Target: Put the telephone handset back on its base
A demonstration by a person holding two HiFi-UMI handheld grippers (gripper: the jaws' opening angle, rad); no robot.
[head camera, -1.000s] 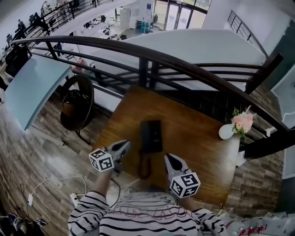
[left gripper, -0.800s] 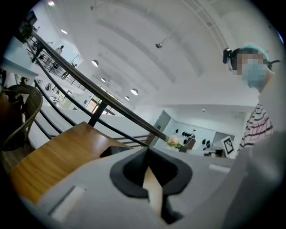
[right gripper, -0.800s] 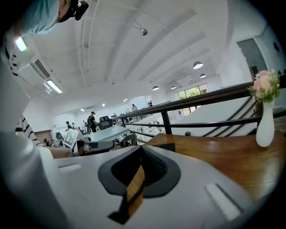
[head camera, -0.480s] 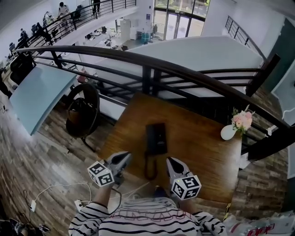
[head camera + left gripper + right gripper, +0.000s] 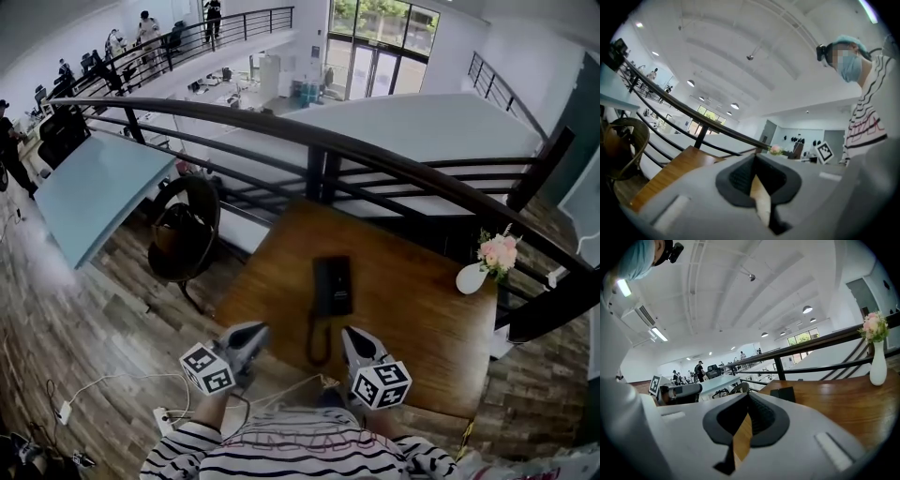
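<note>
The left gripper point(image 5: 249, 332) and right gripper point(image 5: 354, 336) are hovering pinched shut, empty, near the telephone point(image 5: 333, 286); seemingly readying a reach.

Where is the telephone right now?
In the head view the telephone lies on the table, ahead of and between the left gripper and right gripper.

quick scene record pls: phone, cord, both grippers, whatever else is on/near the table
telephone: black, flat near the middle of the wooden table; handset seating too small to tell
cord: loops from the telephone toward the near edge, between the grippers
left gripper: jaws together, empty, left of the cord
right gripper: jaws together, empty, right of the cord
vase: white, pink flowers, table's far right corner
chair: on the floor, left of the table
</note>
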